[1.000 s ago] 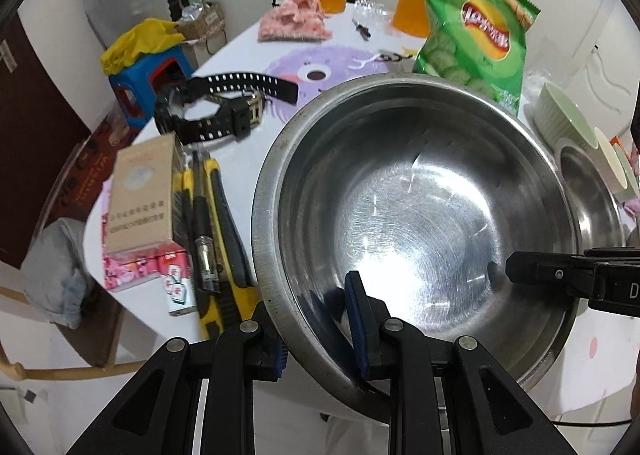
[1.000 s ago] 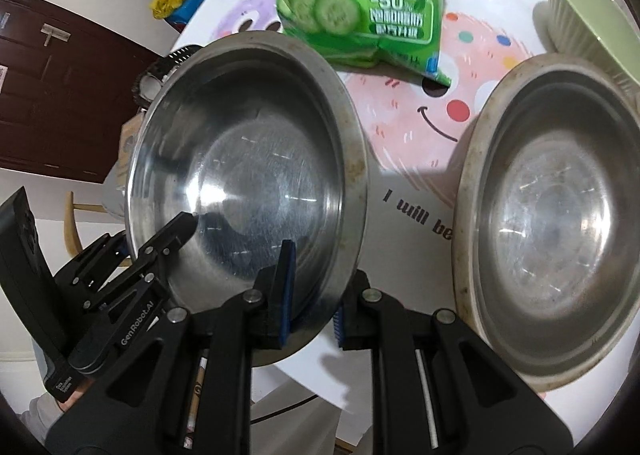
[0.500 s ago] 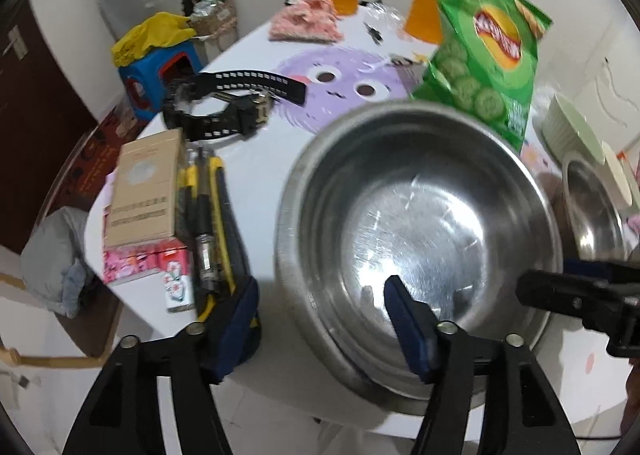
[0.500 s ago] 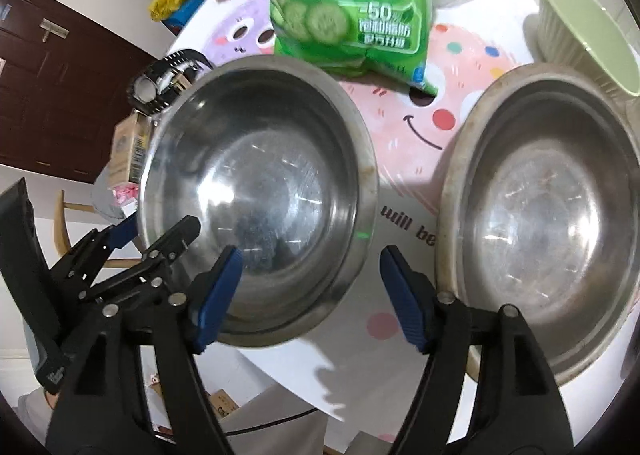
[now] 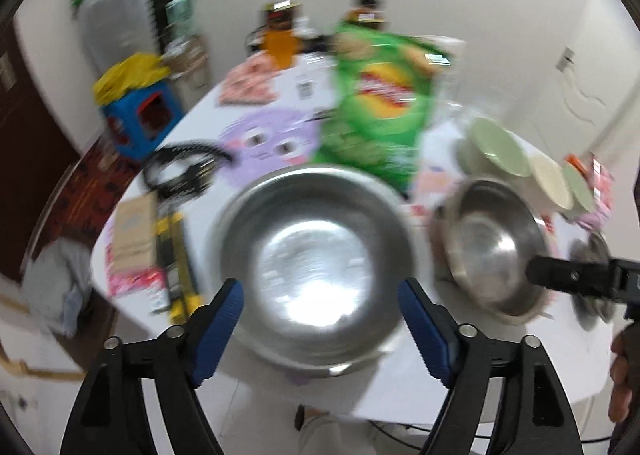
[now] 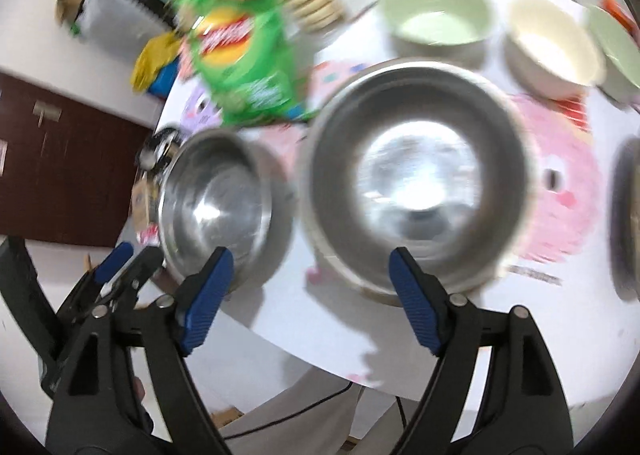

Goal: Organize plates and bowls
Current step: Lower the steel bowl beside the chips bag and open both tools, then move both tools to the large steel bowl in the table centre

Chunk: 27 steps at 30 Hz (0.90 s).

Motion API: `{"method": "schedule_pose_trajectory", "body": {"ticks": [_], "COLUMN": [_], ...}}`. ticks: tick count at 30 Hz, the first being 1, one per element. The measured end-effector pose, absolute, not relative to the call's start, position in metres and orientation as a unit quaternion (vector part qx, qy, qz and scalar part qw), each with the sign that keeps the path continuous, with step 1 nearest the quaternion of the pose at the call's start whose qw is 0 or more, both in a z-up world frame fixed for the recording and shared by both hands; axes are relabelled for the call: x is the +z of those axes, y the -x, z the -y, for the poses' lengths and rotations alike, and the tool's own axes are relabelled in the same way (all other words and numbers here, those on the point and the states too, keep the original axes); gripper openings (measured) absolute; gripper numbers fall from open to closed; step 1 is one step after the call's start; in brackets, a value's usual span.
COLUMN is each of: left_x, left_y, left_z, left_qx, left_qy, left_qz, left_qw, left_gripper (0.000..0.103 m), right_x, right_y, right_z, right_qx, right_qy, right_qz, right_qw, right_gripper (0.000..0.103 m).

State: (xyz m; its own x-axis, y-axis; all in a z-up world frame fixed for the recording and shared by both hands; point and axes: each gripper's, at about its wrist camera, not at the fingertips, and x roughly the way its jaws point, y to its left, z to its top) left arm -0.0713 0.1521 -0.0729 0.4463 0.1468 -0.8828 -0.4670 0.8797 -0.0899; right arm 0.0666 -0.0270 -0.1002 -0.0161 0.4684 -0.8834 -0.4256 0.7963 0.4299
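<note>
Both tools hung above the counter [image 5: 400, 395] with nothing between their pads, the left tool [image 5: 320, 319] and the right tool [image 6: 308, 295] each spread wide and opening further. One steel bowl [image 5: 312, 279] sat free near the counter's front edge under the left tool, and a second steel bowl [image 6: 416, 191] stood just beside it under the right. The first bowl looked close enough to the edge that a careless knock could tip it off, and the chip bag [image 5: 380, 107] just behind could catch a swinging tool.
</note>
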Motion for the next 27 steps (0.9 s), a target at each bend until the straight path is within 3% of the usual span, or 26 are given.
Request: {"method": "schedule_pose_trajectory", "body": {"ticks": [2,4,6,16,27], "left_x": [-0.067,-0.062,-0.058,-0.050,-0.067], "left_y": [0.053,0.032,0.015,-0.048,-0.041], "left_z": [-0.131,-0.107,-0.086,0.008,-0.016], "left_qx": [0.164,0.137,0.113,0.042,0.106], "left_qy": [0.139,0.126,0.123,0.045,0.076], "left_qz": [-0.497,-0.502,-0.505,-0.514,-0.543], "left_qw": [0.841,0.845,0.847,0.855,0.829], "left_gripper": [0.084,0.084,0.084,0.084,0.084], "right_x": [-0.094,-0.090,-0.087,-0.075,-0.078], "right_y": [-0.074,-0.081,-0.087,-0.101,-0.106], "right_z": [0.050,0.076,0.106,0.208,0.190], "right_qx": [0.301,0.280,0.250,0.150,0.183], "right_qy": [-0.030,-0.051,-0.081,-0.129,-0.104], "right_qz": [-0.636,-0.636,-0.634,-0.610,-0.618], "right_qw": [0.710,0.717,0.727,0.767,0.757], "right_gripper": [0.085,0.098,0.103,0.103,0.103]}}
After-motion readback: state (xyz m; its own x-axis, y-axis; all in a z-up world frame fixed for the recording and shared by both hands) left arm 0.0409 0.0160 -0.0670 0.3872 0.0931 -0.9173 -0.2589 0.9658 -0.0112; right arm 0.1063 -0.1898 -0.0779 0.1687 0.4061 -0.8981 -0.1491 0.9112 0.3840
